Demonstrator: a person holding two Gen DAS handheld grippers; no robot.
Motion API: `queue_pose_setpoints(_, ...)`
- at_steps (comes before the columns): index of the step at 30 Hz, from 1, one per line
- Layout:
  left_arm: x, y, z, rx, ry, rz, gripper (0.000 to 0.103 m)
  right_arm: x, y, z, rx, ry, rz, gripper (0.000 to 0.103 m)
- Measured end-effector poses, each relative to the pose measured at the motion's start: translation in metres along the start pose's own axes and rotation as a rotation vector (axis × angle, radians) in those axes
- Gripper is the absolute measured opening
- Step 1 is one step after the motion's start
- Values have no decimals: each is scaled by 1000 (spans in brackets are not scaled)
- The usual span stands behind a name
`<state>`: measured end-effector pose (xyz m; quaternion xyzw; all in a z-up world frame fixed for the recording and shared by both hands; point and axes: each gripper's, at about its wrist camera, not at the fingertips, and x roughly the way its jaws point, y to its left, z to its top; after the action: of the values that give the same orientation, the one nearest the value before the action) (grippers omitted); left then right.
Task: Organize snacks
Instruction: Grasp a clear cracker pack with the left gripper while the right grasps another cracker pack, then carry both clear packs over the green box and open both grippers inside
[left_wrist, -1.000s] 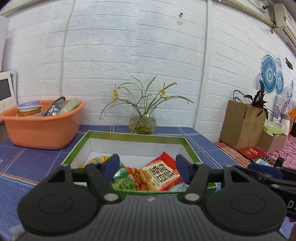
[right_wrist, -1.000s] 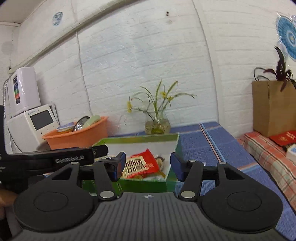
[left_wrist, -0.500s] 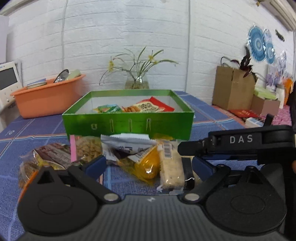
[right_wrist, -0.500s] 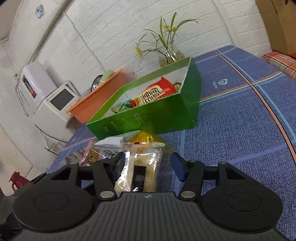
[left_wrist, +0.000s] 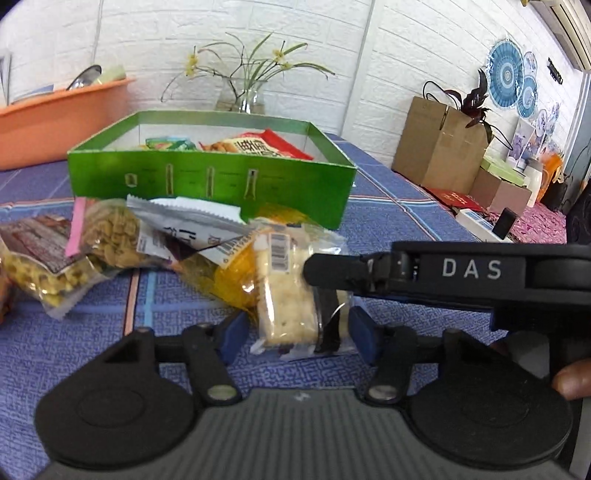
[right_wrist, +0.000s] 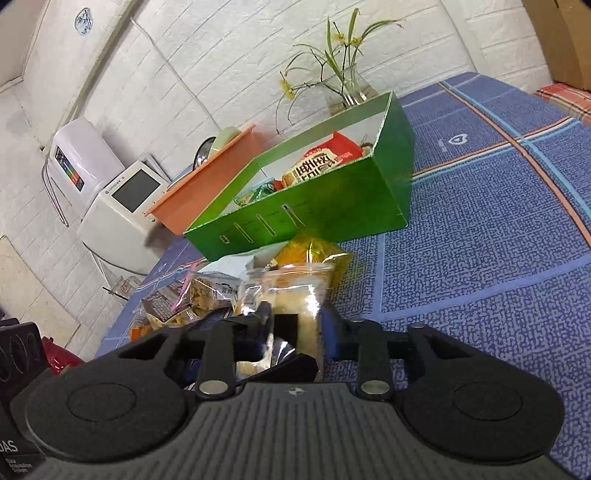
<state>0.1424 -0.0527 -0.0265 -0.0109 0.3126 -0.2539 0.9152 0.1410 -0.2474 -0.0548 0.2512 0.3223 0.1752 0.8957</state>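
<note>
Nearest: both grippers sit low over the same item, a clear-plastic pack of pale square crackers (left_wrist: 284, 295) lying flat on the blue patterned tablecloth (left_wrist: 388, 206). Left gripper (left_wrist: 295, 334): jaws closing, the pack's near end btwn the blue pads (left_wrist: 232, 332), w/ a gap on the left side, so not yet pinching. Right gripper (right_wrist: 295, 328): jaws closing too, the same pack (right_wrist: 295, 299) btwn them; pads look right at the wrapper edges, but glare and blur mean I can't tell if they press. Prob. both approach from the near end because that's the only free edge.

Just behind, touching the pack: a crinkly yellow foil bag (left_wrist: 236, 277), a white-and-grey sachet w/ a barcode (left_wrist: 192, 221), then clear bags of beige puffs (left_wrist: 110, 236) to the left. Loose pile, waiting to go in.

Further back: an open green cardboard box (left_wrist: 210, 181), w/ a red printed snack bag (left_wrist: 258, 146) already inside; prob. the destination.

Hard to make out: the right gripper's black arm crosses the left wrist view and covers the pack's right side. Box floor mostly hidden by its front wall. The far-left bags are cut off.
</note>
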Motion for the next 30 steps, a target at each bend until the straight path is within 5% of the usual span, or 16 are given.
queue_pose_setpoints(3, -10, -3, 2, 7, -17, 10, 54, -9, 5, 1, -11, -25, 23, 41)
queue_pose_setpoints(15, -57, -24, 9, 142, -145, 84, 49, -33, 34, -2, -74, -114, 59, 40)
queue_pose_setpoints(30, -61, 10, 45, 97, -232, 88, 48, -8, 69, 35, -228, -125, 94, 40)
